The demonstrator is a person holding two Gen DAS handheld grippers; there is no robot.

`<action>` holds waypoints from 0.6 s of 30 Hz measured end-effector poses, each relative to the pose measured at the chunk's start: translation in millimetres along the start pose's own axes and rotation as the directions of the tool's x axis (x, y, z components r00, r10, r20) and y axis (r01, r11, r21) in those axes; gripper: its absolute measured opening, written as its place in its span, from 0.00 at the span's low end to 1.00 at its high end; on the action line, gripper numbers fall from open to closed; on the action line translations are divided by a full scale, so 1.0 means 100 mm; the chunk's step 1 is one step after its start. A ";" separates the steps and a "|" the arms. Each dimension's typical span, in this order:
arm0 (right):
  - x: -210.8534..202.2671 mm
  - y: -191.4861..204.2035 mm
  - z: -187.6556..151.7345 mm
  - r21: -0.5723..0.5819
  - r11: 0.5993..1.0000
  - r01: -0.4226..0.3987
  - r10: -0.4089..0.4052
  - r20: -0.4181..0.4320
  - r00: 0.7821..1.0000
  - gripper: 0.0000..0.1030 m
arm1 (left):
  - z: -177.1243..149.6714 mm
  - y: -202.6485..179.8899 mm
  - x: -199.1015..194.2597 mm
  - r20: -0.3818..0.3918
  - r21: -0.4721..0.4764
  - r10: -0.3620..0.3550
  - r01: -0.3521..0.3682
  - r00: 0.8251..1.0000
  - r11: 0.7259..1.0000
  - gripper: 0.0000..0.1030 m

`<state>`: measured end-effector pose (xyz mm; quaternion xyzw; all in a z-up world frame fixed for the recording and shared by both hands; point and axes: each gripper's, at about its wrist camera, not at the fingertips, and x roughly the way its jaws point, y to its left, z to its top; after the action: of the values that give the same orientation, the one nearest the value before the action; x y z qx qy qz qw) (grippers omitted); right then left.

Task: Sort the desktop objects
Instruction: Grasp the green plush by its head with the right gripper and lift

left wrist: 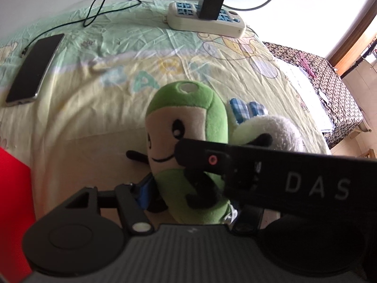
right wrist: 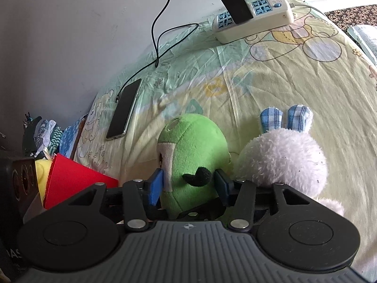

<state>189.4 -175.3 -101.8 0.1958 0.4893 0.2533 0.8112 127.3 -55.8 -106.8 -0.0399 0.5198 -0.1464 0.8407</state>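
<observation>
The right gripper has a black body with a grey ribbed plate, two round black discs, silver screws on its linkage arms and blue pads on the fingers. The left gripper looks the same. A black bar with white letters "DAS" and a small red ring crosses the left view.

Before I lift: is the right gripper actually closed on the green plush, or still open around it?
Closed on it. In the right wrist view both blue fingers press the sides of the green plush, which sits in the right gripper.
</observation>
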 end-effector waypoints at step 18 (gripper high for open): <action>-0.41 0.35 -0.50 -0.104 0.994 -0.031 0.019 -0.118 0.993 0.46 | -0.58 -0.12 -0.54 -0.033 0.048 0.003 -0.002 0.999 0.999 0.58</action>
<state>121.1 -169.1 -75.5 0.1437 0.5193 0.2998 0.7872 51.2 -47.1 -83.9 -0.0167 0.5301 -0.1584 0.8329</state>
